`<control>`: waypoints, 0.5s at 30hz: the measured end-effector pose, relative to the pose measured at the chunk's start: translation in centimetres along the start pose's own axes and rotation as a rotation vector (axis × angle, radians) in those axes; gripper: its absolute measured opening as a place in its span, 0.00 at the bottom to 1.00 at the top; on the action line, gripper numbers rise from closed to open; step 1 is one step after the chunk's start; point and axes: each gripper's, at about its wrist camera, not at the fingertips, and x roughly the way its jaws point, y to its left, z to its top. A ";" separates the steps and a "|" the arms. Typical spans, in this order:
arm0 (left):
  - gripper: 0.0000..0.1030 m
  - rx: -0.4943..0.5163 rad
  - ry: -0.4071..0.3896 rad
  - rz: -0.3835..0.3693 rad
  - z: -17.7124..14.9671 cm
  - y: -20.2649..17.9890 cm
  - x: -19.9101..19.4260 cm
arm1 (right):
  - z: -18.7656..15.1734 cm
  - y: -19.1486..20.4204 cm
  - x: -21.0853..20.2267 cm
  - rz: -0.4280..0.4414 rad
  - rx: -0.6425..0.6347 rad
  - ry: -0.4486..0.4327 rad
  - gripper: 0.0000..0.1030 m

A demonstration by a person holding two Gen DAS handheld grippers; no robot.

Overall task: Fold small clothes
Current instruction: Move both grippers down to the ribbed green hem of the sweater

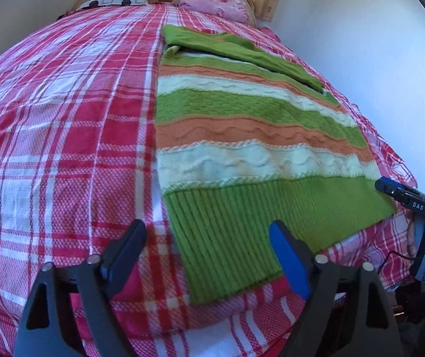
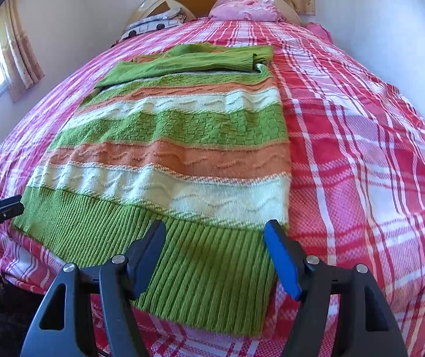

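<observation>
The bed [image 1: 63,136] under its red plaid cover carries my striped knitted sweater [image 1: 242,136], lying flat on the half nearer the wall. Both side folds look done: the body is a long narrow panel and a green sleeve [image 2: 188,61] lies across the top by the collar. I judge the fold from hem to collar is left. My left gripper [image 1: 209,244] hangs wide apart over the hem's left corner, gripping nothing. My right gripper [image 2: 215,244] stands fairly wide over the ribbed hem [image 2: 200,267], empty too
</observation>
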 end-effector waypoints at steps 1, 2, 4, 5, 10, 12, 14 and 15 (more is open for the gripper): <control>0.77 -0.007 -0.001 -0.013 0.0 0.0 0.0 | -0.2 -0.1 -0.1 0.002 0.002 -0.009 0.67; 0.76 -0.012 0.001 -0.024 0.0 -0.1 0.0 | -0.3 -0.1 -0.2 0.001 0.001 -0.015 0.67; 0.76 -0.013 0.001 -0.034 -0.2 -0.4 0.0 | -0.5 -0.1 -0.3 0.002 -0.002 -0.020 0.67; 0.72 -0.010 -0.002 -0.037 -0.3 -0.5 0.0 | -0.5 -0.1 -0.4 0.005 0.002 -0.023 0.67; 0.68 0.016 0.006 -0.034 -0.4 -1.1 0.2 | -0.6 -0.8 -1.0 0.014 0.024 -0.033 0.67; 0.64 0.008 0.005 -0.035 -0.4 -0.9 0.1 | -0.7 -1.3 -1.3 0.000 0.033 -0.037 0.67; 0.55 0.011 0.002 -0.022 -0.4 -0.6 0.0 | -0.8 -2.2 -1.5 -0.007 0.048 -0.037 0.67; 0.46 0.014 0.001 -0.012 -0.4 -0.4 0.0 | -0.9 -2.6 -1.6 -0.008 0.063 -0.035 0.67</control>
